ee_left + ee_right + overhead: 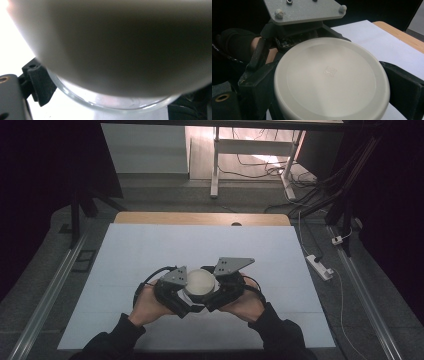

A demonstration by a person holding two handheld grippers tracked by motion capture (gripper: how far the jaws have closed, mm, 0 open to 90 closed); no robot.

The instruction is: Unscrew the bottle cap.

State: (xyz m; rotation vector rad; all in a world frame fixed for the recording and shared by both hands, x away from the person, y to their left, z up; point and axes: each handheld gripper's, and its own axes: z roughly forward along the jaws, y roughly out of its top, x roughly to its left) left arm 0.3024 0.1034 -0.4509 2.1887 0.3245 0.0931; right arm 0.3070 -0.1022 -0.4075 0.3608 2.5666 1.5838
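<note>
A round container with a cream-white lid [199, 281] sits between the two grippers, low over the white sheet that covers the desk [150, 250]. The left gripper [181, 292] comes at it from one side and the right gripper [216, 291] from the other, so the lid lies directly between the two sets of fingers, touching both. In the right gripper view the lid [329, 77] is seen from above, flat and smooth with a small square mark near its middle, and the right gripper's own black fingers [407, 85] stand apart on either side of it, pressed against its rim: they are clamped on the lid. Just beyond the lid in that view are the left gripper's grey three-cornered plate [304, 10] and the person's left hand [262, 47] in a dark sleeve. In the left gripper view the underside of the lid [120, 45] looms very close and blurred, and just beneath it shows a clear glass rim [110, 102], the body of the container under the lid. One black finger [37, 82] of the left gripper stands just beside that glass at the left edge, and a dark part shows at the lower right corner; the fingers stand apart around the glass body, but whether they truly grip it or only bracket it I cannot tell. The person's hands [150, 307] hold both grippers near the desk's near edge.
</note>
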